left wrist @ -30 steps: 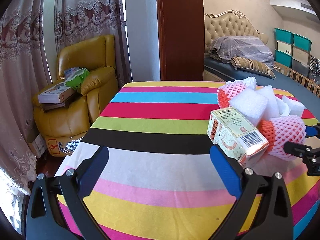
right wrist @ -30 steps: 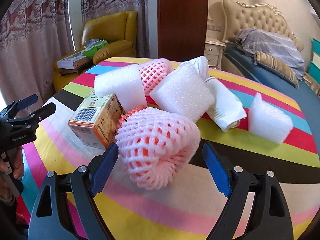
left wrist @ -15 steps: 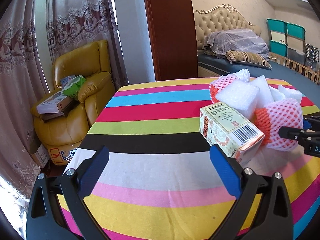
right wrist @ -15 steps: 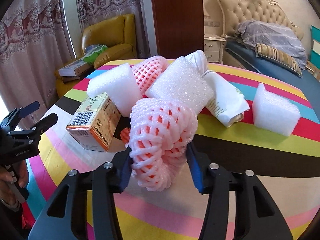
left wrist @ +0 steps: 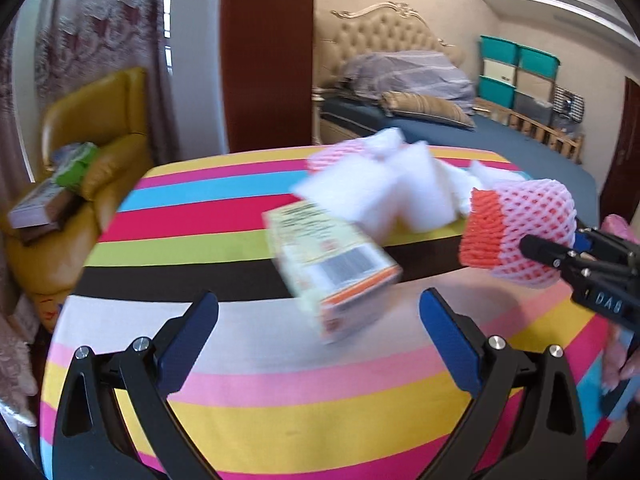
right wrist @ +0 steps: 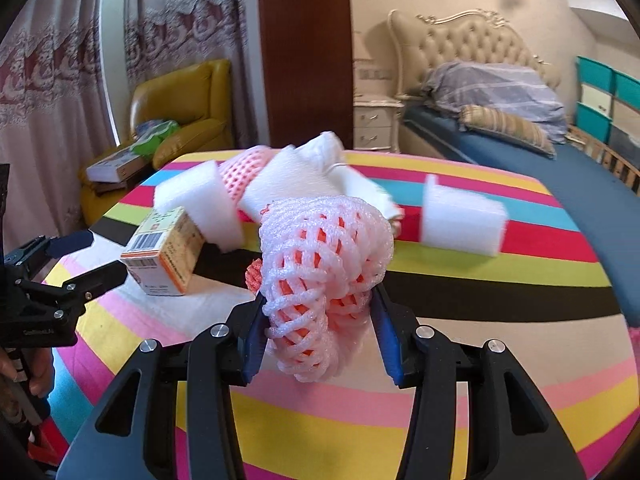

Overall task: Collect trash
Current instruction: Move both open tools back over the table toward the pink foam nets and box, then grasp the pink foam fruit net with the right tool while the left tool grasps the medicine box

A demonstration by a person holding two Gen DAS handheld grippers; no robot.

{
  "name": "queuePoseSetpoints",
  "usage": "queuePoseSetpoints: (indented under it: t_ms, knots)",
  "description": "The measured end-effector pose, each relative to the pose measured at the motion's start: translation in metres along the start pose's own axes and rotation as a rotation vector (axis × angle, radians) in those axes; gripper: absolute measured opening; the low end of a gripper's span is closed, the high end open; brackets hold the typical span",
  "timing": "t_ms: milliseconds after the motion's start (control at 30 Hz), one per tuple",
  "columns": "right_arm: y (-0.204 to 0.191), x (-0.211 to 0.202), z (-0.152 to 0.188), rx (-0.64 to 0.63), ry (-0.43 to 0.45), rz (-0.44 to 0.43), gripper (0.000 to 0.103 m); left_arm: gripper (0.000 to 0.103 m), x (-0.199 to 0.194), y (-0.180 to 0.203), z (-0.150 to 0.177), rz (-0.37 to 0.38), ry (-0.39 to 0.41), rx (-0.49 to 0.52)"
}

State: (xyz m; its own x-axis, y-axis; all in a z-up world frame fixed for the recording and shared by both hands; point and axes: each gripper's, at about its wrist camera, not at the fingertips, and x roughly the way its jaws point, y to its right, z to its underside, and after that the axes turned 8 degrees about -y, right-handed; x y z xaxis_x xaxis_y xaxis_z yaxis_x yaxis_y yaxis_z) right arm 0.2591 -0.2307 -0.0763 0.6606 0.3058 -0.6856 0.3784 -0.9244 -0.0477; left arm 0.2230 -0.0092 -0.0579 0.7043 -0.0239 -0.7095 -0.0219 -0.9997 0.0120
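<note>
My right gripper (right wrist: 320, 332) is shut on a pink foam fruit net (right wrist: 324, 264) with an orange net inside, held above the striped tablecloth (right wrist: 440, 396). The net also shows in the left wrist view (left wrist: 520, 232), with the right gripper (left wrist: 568, 256) on it. My left gripper (left wrist: 316, 332) is open and empty, just in front of a small carton box (left wrist: 332, 264), also in the right wrist view (right wrist: 168, 252). White foam blocks (right wrist: 196, 204), a second pink net (right wrist: 240, 172) and a white wrapper (right wrist: 360, 188) lie behind.
One foam block (right wrist: 460, 216) lies alone at the right of the table. A yellow armchair (left wrist: 92, 136) with boxes stands left of the table. A bed (right wrist: 500, 120) and teal storage bins (left wrist: 516, 72) are behind.
My right gripper closed on the pink foam net and lifted it off the table. My left gripper swung right, so the carton now sits ahead between its fingers.
</note>
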Motion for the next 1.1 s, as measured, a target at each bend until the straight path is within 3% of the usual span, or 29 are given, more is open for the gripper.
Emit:
queuePoseSetpoints:
  t_ms: [200,300,400,433,533,833,1100]
  knots:
    - [0.010,-0.009,0.008,0.029,0.019,0.028,0.046,0.093,0.036,0.023,-0.017,-0.063,-0.065,-0.019]
    - [0.009,-0.008,0.012,0.033,0.016,0.023,0.046,0.091,0.056,0.020,-0.027,-0.122,-0.110,-0.054]
    - [0.009,-0.006,0.013,0.029,0.008,0.020,0.046,0.085,0.066,0.010,-0.033,-0.121,-0.127,-0.111]
    - [0.008,-0.007,0.013,0.028,0.013,0.017,0.046,0.082,0.066,0.008,-0.034,-0.126,-0.124,-0.118]
    - [0.006,-0.006,0.014,0.021,0.012,0.015,0.046,0.054,0.065,0.002,-0.034,-0.110,-0.122,-0.125]
    - [0.003,-0.011,0.017,0.015,0.012,0.012,0.046,0.049,0.017,-0.007,0.007,-0.053,-0.069,-0.146]
    - [-0.007,-0.021,0.026,-0.008,0.006,-0.013,0.045,0.048,-0.020,-0.005,0.038,-0.053,-0.032,-0.132]
